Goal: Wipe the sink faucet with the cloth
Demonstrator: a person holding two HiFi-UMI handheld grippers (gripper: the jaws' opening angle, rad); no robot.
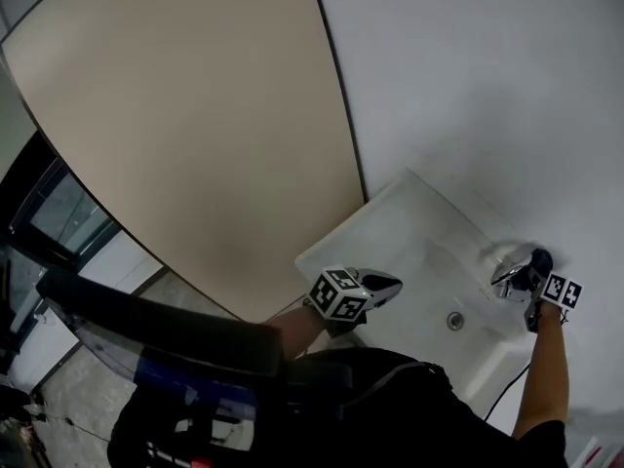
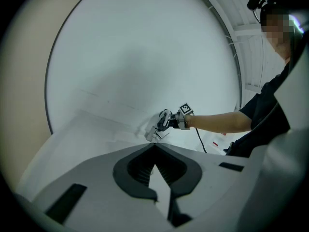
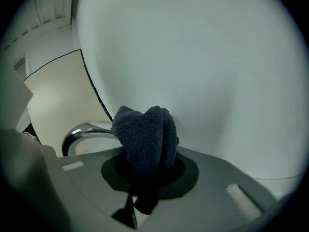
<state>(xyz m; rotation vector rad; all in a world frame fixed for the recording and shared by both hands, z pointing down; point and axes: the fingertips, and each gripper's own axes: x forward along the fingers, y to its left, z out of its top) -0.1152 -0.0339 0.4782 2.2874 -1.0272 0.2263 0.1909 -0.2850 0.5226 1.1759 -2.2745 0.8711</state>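
The right hand-held gripper (image 3: 145, 178) is clamped on the dark cloth (image 3: 145, 134), just beside the faucet (image 3: 82, 132) on the sink (image 1: 409, 232). Wiping looks under way. Next, rub the cloth along the spout. The left hand-held gripper (image 2: 157, 178) is closed and empty.

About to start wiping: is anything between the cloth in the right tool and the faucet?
Nothing visible. The cloth, clamped in the right tool, is right beside the chrome faucet, nothing between them.
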